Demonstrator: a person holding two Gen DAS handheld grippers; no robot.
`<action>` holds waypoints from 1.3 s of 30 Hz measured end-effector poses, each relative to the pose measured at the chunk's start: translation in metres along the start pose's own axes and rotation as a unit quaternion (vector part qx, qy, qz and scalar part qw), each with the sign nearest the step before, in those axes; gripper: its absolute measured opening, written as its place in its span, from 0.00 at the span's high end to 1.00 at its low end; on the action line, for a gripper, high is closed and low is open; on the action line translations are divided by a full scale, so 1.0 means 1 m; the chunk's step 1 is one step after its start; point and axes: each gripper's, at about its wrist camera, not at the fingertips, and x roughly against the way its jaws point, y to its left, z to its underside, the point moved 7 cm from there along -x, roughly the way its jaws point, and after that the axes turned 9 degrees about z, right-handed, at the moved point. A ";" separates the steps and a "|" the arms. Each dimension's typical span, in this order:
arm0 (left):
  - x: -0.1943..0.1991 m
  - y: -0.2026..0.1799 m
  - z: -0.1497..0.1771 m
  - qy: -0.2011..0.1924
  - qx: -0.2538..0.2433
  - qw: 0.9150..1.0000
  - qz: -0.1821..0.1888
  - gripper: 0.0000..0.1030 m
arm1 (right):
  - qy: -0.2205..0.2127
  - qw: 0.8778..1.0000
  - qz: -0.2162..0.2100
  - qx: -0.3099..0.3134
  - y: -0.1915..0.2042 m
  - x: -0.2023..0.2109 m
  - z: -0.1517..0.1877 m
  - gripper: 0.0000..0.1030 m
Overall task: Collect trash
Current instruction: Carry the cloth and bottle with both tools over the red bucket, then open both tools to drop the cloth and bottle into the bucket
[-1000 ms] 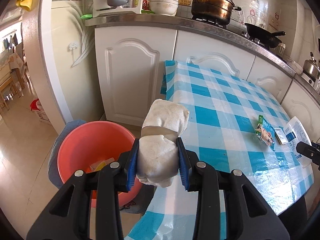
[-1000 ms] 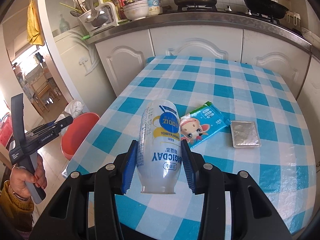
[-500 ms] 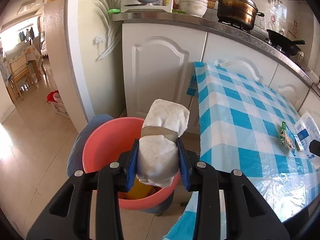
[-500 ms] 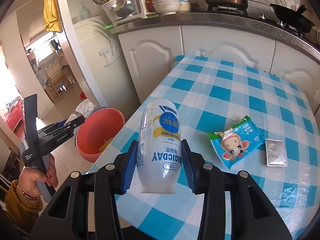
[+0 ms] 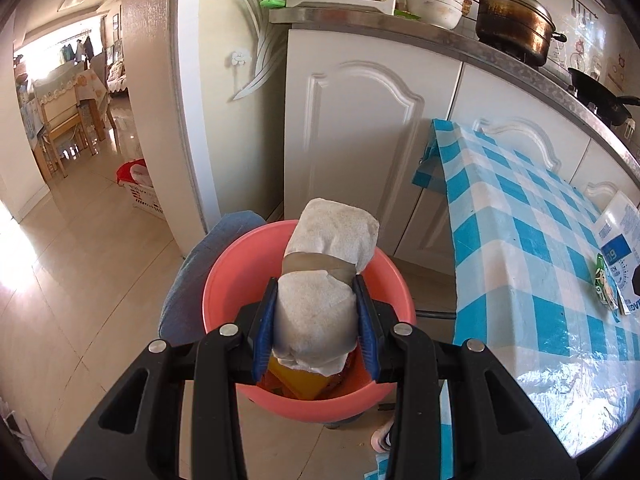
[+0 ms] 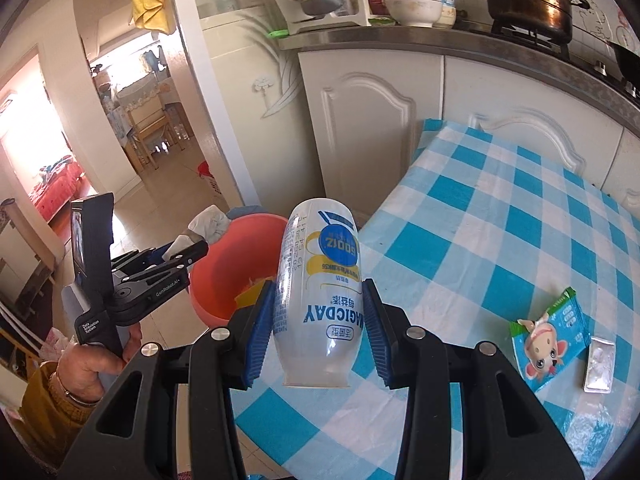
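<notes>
Under left gripper point(image 5: 316, 322): pink bin point(image 5: 224, 280) on floor, straight below jaws. Clamped on taped paper wad point(image 5: 320, 280), pads pressing both sides, wad over bin mouth. Yellow and orange scraps point(image 5: 298, 380) already in bin bottom, so some trash collected. Judged: wad about ready to drop, not yet let go.

Between right gripper point(image 6: 316, 332) pads: white bottle point(image 6: 320, 292), label upside down, held firm, raised off table point(image 6: 500, 240) near its left edge. Bin point(image 6: 224, 264) ahead and to left of this gripper, beyond table edge; left gripper point(image 6: 176, 260) seen hovering beside it, held by a hand point(image 6: 88, 364). Judged: bottle next in line after wad.

Left on table, to right of right gripper: blue snack wrapper point(image 6: 548, 336) with cartoon print, and small silver packet point(image 6: 598, 364) just beside it. Two pickups outstanding at least.

Surface: blue-and-white check cloth, glossy plastic cover, hanging over edge. Room: kitchen, white cabinets point(image 5: 360, 128) behind table, steel counter with pot point(image 5: 512, 20), bowls, utensil rack. Tiled floor, doorway to sunlit room at far left.
</notes>
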 end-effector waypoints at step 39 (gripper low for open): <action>-0.035 0.065 -0.007 0.014 0.134 0.990 0.037 0.64 | 0.086 0.991 -0.103 -0.007 0.088 -0.137 -0.032 0.57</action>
